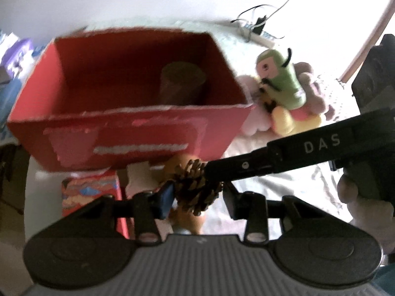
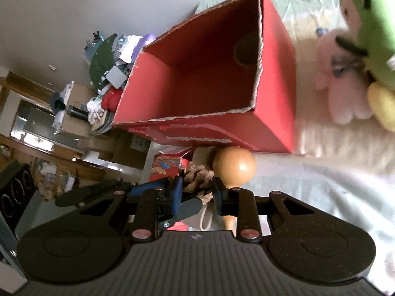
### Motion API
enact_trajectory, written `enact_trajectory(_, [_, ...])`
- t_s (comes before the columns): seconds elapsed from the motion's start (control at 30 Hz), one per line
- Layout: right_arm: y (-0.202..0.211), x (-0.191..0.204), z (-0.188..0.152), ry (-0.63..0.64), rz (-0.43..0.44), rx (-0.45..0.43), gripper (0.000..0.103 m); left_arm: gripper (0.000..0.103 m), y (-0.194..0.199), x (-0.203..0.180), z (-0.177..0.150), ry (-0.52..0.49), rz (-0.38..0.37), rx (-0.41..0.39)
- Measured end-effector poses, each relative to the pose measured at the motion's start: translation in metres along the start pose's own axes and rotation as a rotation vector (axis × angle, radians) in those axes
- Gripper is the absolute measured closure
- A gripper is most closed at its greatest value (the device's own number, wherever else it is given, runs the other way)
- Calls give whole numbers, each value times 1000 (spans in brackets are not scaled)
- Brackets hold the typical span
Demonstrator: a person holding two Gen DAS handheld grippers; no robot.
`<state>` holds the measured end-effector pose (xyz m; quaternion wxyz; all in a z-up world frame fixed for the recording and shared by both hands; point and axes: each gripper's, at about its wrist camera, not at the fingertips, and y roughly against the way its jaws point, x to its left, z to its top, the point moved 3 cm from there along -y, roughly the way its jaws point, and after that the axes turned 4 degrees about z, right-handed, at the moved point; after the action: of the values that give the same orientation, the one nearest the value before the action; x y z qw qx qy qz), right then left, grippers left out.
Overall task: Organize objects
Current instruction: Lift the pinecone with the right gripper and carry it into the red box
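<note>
— Pine cone first. Where is it?

— In front of the red box, below its near wall, outside it. The pine cone is up off the surface, caught between two tools at once.

— Both gripping?

— It looks so. The left gripper has its blue pad on one side of the cone and its black finger on the other, clenched on it. The right gripper pinches the same cone from a different angle, with scales showing between its fingers. The views are blurred, so I can't tell how firm either contact is.

— And the box itself?

— Open at the top, torn edges. One dark cylinder stands inside, against the far wall towards the right corner. The rest of its floor that shows is bare.

— Around the box?

— A round wooden ball lies just under the cone, near the front wall. A red patterned packet sits beside it, towards the front left corner. To the right of the box is a heap of soft toys, a green plush on top of a pink plush.
</note>
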<state>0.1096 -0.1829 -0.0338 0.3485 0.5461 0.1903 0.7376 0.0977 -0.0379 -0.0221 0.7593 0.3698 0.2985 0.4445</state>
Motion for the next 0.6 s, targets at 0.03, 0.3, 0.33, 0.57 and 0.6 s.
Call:
enact_trajectory(0.03, [4, 0, 1, 1, -10, -6, 74, 63, 2, -3, 2, -8, -12, -6])
enact_trajectory(0.3, [37, 0, 11, -29, -31, -103, 74, 63, 8, -29, 23, -74, -108, -45])
enact_trajectory(0.33, [43, 2, 14, -24, -32, -122, 74, 63, 9, -31, 27, -79, -117, -54])
enact_trajectory(0.57, [61, 16, 36, 18, -63, -204, 74, 63, 23, -37, 62, -128, -184, -125])
enact_trajectory(0.6, [61, 18, 40, 27, -69, -208, 74, 63, 23, -37, 66, -129, -192, -132])
